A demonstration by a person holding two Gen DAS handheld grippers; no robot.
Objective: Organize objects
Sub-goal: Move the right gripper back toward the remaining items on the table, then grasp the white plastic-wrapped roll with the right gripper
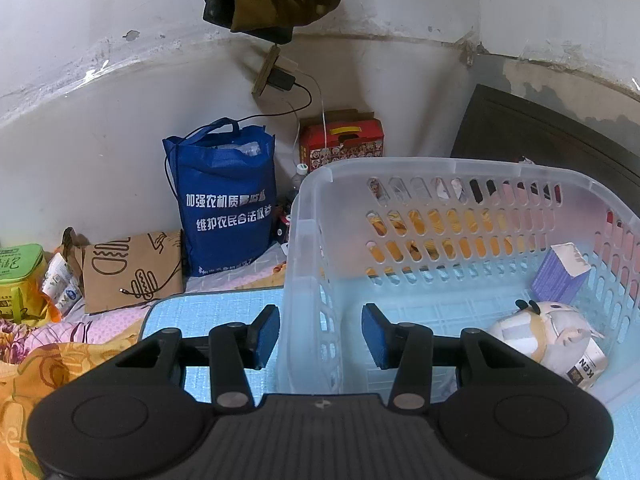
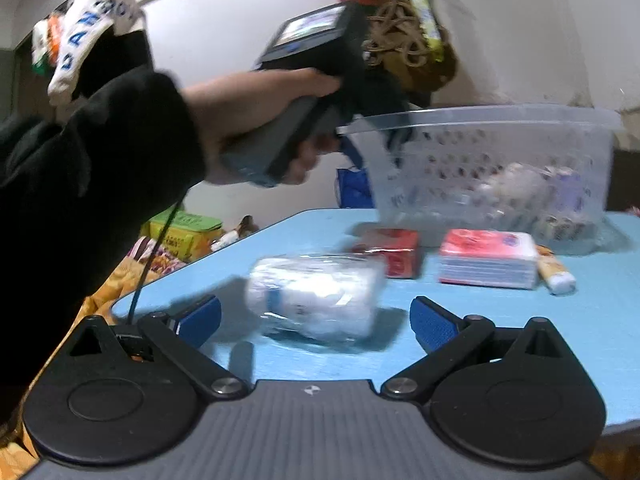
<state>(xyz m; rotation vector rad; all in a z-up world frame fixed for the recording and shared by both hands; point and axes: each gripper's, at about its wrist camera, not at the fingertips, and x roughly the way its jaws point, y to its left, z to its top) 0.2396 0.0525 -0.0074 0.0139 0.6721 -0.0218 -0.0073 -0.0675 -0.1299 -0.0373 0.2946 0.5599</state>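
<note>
Left gripper [image 1: 320, 336] spread wide, straddling the near wall of the translucent perforated plastic basket [image 1: 312, 264] without clamping it; right finger inside, left outside. Beyond the right finger: plush toy [image 1: 544, 334], purple carton [image 1: 562, 270]. Right gripper [image 2: 316, 320] spread wide, nothing held; clear-wrapped white bundle [image 2: 316, 296] on the blue table [image 2: 500, 320] just ahead, between the fingers. Farther ahead: red box [image 2: 396, 256], pink tissue pack [image 2: 488, 258].

Left tool [image 1: 321, 336] agape; right tool [image 2: 316, 322] agape
</note>
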